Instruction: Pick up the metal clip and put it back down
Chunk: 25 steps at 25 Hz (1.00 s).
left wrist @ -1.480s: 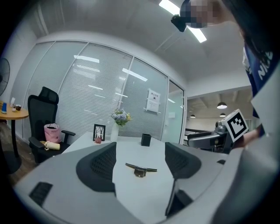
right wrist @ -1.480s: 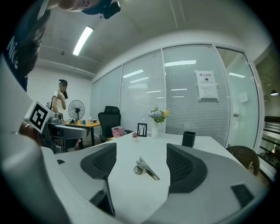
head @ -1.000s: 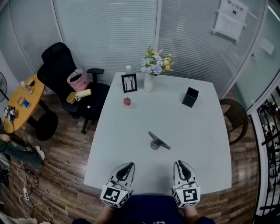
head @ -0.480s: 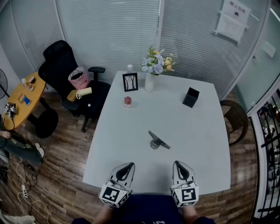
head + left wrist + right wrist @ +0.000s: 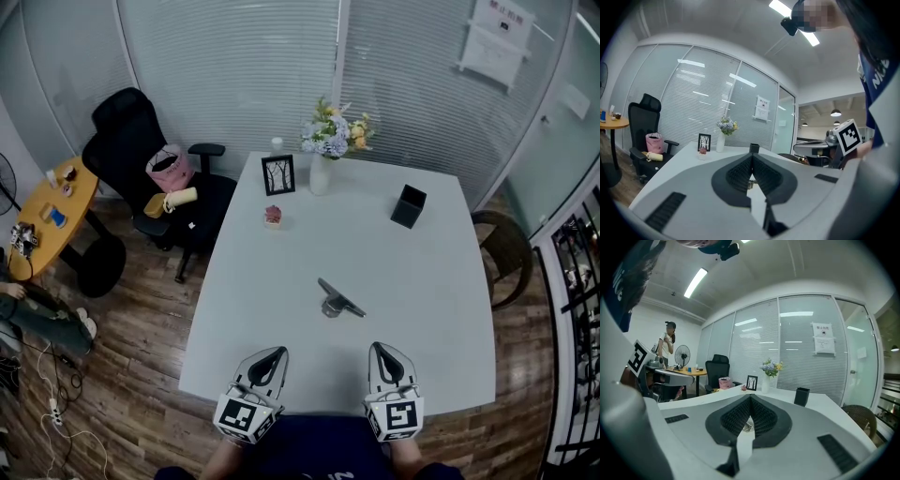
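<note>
Small metal clip [image 5: 339, 303] lying mid-table [image 5: 422, 281], seemingly on its side, left gripper [image 5: 270, 357] and right gripper [image 5: 385, 352] at the six o'clock edge, both jaws pressed together, holding nothing, clip toward twelve o'clock, well apart.

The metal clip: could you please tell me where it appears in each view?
Head view: metal clip mid-table, just below the picture's centre.
Left gripper view: a sliver of it in the gap under the shut jaws.
Right gripper view: likewise, in the gap under the jaws.
Shared landmark: the black box.

Office, glass partitions [image 5: 234, 75], swivel chair [image 5: 131, 150]
</note>
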Each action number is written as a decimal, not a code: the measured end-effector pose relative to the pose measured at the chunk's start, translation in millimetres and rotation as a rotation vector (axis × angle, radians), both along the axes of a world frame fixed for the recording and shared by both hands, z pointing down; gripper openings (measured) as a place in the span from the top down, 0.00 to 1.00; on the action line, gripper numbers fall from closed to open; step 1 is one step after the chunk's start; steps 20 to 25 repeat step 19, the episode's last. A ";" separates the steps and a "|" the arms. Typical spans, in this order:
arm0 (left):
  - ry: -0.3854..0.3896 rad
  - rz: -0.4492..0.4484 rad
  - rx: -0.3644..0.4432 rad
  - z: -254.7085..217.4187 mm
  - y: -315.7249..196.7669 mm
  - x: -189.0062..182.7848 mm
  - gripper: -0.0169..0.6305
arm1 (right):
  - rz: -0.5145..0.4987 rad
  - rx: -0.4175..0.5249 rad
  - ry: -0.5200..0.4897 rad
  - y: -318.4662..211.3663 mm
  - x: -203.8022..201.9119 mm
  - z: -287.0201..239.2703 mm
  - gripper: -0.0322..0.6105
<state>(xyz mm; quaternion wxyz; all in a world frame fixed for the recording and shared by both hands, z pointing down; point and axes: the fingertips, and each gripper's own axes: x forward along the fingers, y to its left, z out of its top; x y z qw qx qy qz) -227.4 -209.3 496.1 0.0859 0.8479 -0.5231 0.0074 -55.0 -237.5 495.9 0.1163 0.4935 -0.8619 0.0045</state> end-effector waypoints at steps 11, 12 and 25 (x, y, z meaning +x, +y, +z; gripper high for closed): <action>-0.006 -0.001 -0.005 -1.2 1.9 0.1 0.97 | -0.006 0.000 0.017 4.9 0.6 1.9 0.94; -0.006 -0.001 -0.007 -1.1 2.3 0.2 0.97 | -0.007 0.001 0.018 5.3 0.5 1.8 0.94; -0.014 -0.010 0.000 -1.7 0.7 -0.7 0.97 | -0.011 0.009 0.031 3.7 1.1 -0.2 0.94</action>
